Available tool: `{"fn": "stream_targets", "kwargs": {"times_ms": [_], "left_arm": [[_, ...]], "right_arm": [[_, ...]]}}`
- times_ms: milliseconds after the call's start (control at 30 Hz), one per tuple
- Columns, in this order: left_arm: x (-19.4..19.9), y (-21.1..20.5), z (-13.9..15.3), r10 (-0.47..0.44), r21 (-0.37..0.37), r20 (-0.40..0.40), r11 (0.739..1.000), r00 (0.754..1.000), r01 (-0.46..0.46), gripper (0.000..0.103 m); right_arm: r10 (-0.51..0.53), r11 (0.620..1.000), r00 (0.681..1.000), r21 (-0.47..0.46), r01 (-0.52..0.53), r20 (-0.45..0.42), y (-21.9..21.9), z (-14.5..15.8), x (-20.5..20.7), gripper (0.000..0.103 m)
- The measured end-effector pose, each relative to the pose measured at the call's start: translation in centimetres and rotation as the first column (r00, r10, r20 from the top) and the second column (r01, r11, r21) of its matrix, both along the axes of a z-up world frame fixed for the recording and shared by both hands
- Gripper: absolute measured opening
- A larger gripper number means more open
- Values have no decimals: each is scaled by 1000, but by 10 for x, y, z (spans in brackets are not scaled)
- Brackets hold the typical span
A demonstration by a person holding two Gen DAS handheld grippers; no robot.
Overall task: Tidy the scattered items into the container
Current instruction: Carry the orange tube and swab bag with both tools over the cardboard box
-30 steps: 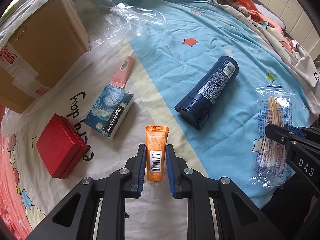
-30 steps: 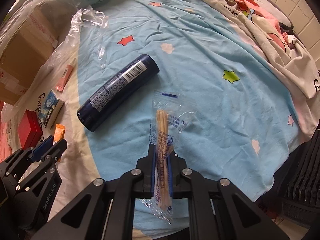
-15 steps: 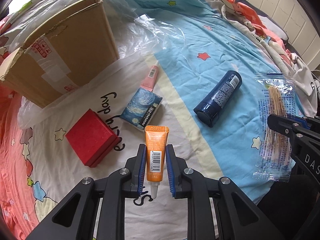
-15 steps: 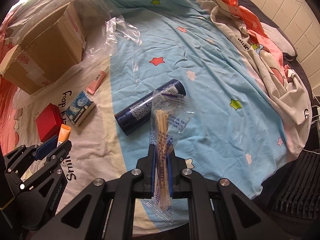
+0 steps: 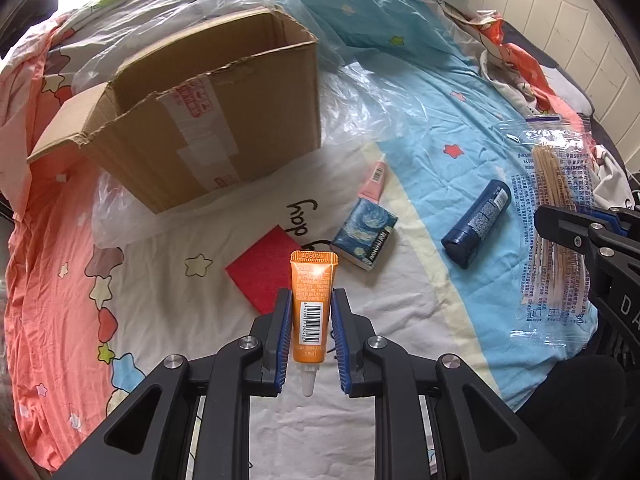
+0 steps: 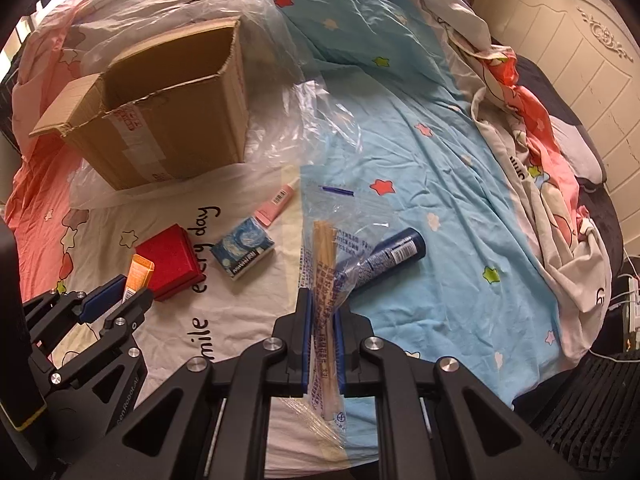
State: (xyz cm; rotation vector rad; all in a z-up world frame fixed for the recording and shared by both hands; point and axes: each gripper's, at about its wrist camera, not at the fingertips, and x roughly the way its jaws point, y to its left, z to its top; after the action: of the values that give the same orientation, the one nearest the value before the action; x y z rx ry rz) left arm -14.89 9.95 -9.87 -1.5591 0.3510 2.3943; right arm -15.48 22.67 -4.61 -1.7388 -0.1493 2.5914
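Both grippers loaded, cardboard box waiting open on the bedsheet.

The left gripper (image 5: 311, 312) is clamped on an orange tube (image 5: 313, 300) with a barcode label, nozzle toward the camera; the right gripper (image 6: 322, 312) pinches a clear zip bag of wooden sticks (image 6: 326, 264) covered in small blue print too fine to read. The open cardboard box (image 6: 168, 120), bearing a red-printed tape label, sits on a clear plastic sheet (image 6: 320, 120). Near the box lie a pink tube (image 6: 276, 204), a starry-night tissue pack (image 6: 242, 254), a red case (image 6: 170, 262) and, farther off, a dark blue bottle (image 6: 394, 254). The sheet (image 6: 440, 184) reads "every day".
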Motion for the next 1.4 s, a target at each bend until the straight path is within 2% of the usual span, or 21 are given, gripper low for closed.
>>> {"fn": "stream_targets", "kwargs": {"times_ms": [67, 367, 667, 900, 1067, 1400], "left_arm": [[-5, -10, 5, 13, -1, -8, 1000, 1000, -13, 19], [-28, -46, 31, 78, -8, -61, 997, 995, -79, 19], [-43, -60, 54, 99, -14, -113, 995, 989, -102, 19], [-58, -68, 60, 123, -24, -92, 992, 988, -126, 19], [-75, -65, 62, 116, -66, -79, 990, 990, -121, 19], [-115, -74, 77, 152, -73, -46, 985, 987, -155, 19]], "right_arm": [[27, 999, 999, 18, -27, -17, -13, 6, -6, 9], [94, 995, 993, -12, -96, -77, -49, 40, -28, 9], [145, 989, 982, 1, -145, -121, -75, 60, -40, 9], [177, 984, 982, 9, -177, -73, -88, 62, -53, 9], [192, 981, 981, 9, -191, -37, -98, 66, -69, 9], [202, 979, 979, 15, -202, 33, -116, 76, -102, 9]]}}
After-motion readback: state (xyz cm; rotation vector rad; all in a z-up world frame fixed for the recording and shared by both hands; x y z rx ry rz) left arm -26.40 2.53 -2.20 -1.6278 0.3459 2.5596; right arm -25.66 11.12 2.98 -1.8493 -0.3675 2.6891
